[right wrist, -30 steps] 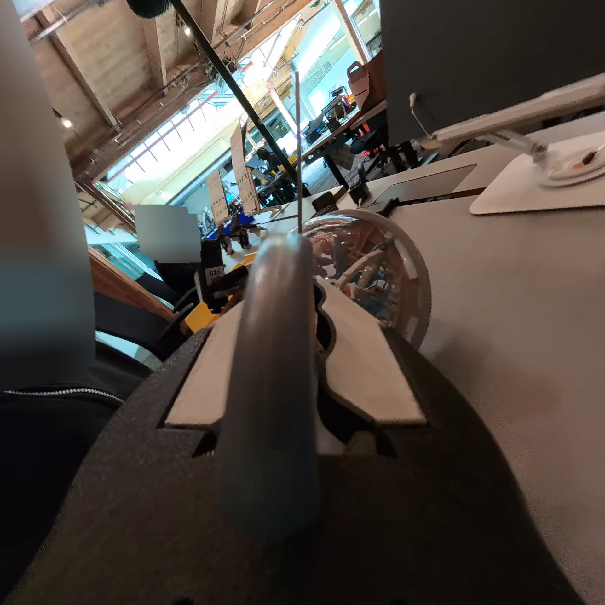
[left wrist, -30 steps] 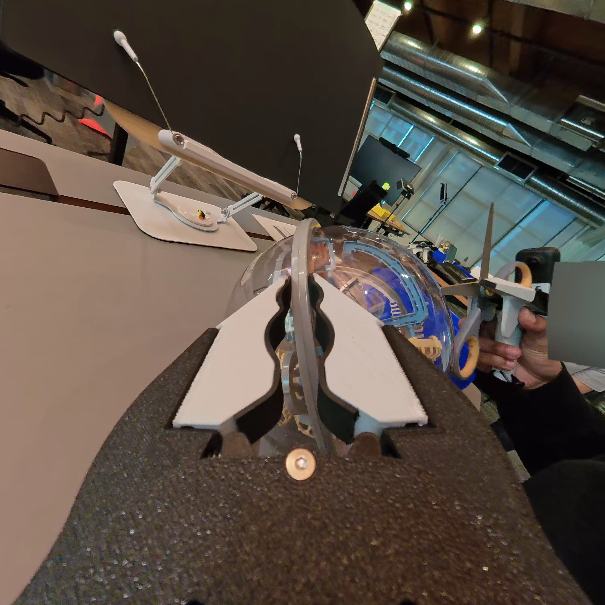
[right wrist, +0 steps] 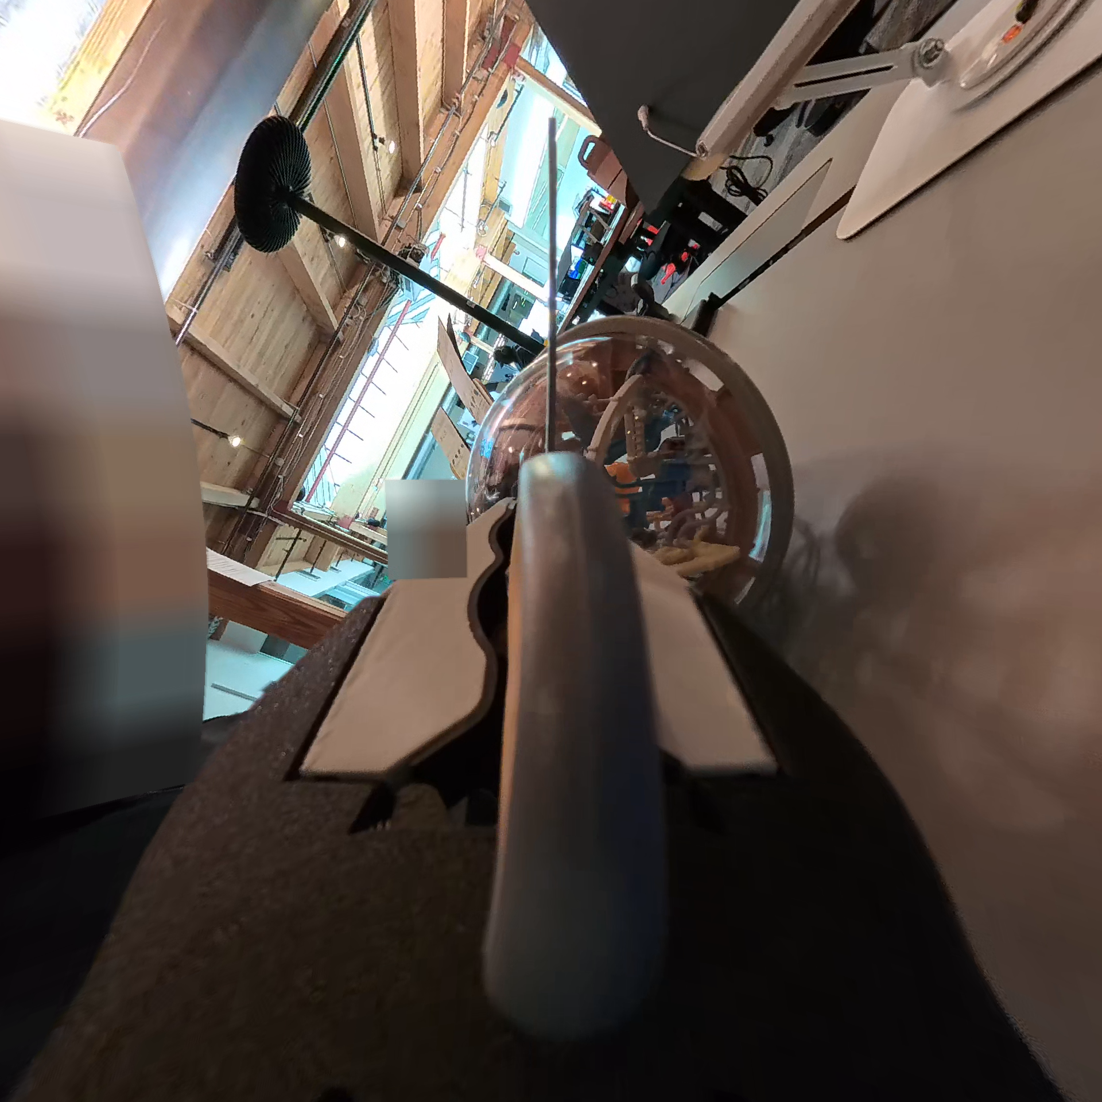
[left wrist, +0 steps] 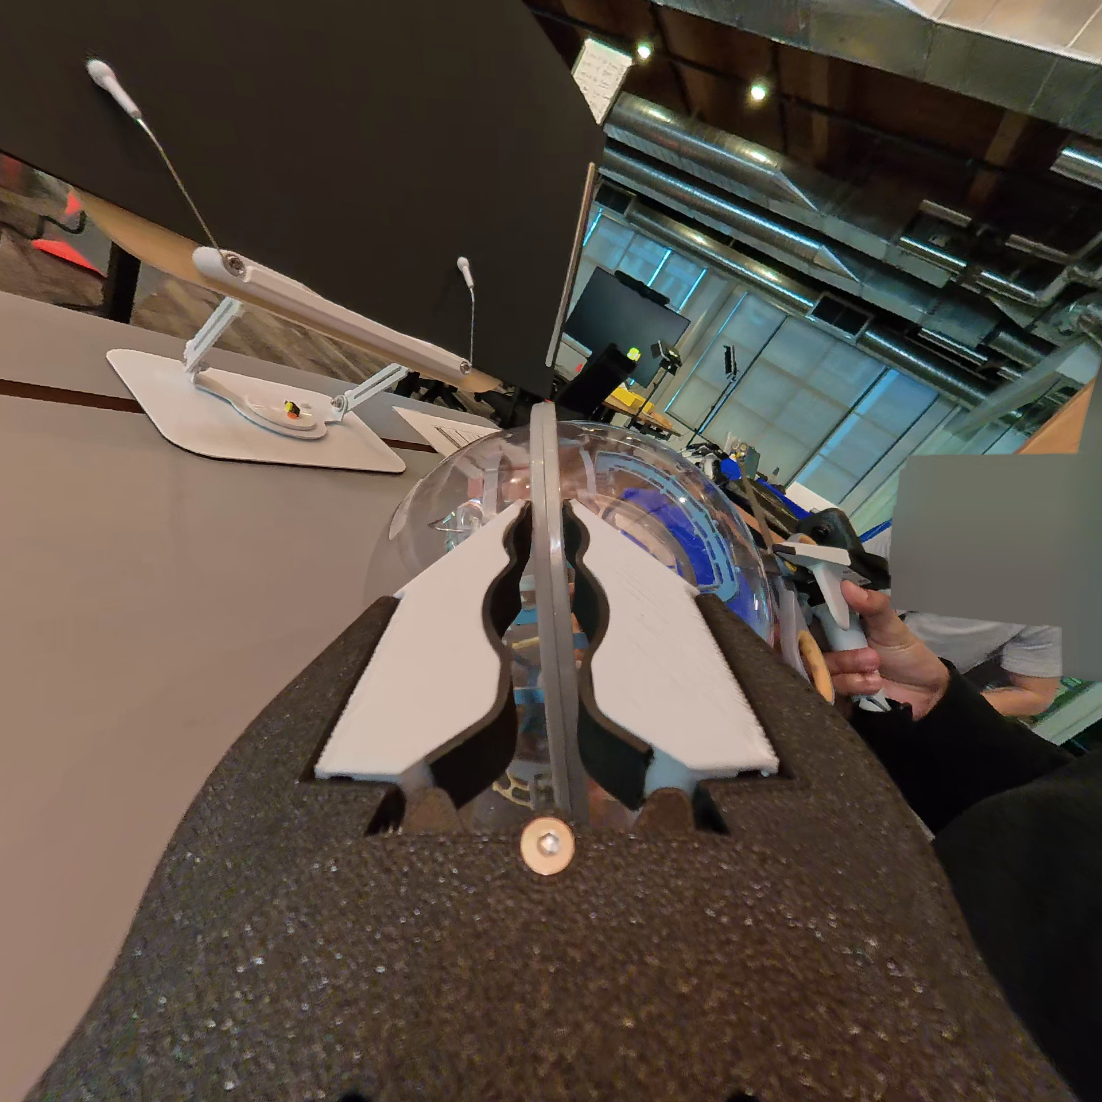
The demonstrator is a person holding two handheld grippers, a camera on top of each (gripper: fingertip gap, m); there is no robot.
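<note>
A clear plastic sphere (left wrist: pixel 644 536) with a grey ring (left wrist: pixel 551 596) around its middle sits at the grey table (left wrist: pixel 149 566). Inside are blue, beige and orange track pieces, perhaps a maze; its support is hidden.

Sphere (left wrist: pixel 674 525) on table (left wrist: pixel 149 596) — stand (left wrist: pixel 256 417) behind

Open-plan workshop or lab hall, industrial fit-out. Overhead, above the left gripper (left wrist: pixel 547 513): bare silver ventilation ducts (left wrist: pixel 745 173) and spot lamps on a dark ceiling. Ahead and right of it: tall gridded glass windows (left wrist: pixel 835 381), a black blank screen on a stand (left wrist: pixel 626 325). Beyond the right gripper (right wrist: pixel 572 501): exposed timber beams and plank ceiling (right wrist: pixel 310 286), cluttered workbenches (right wrist: pixel 596 238). Beneath both: a smooth grey tabletop (left wrist: pixel 149 566).
</note>
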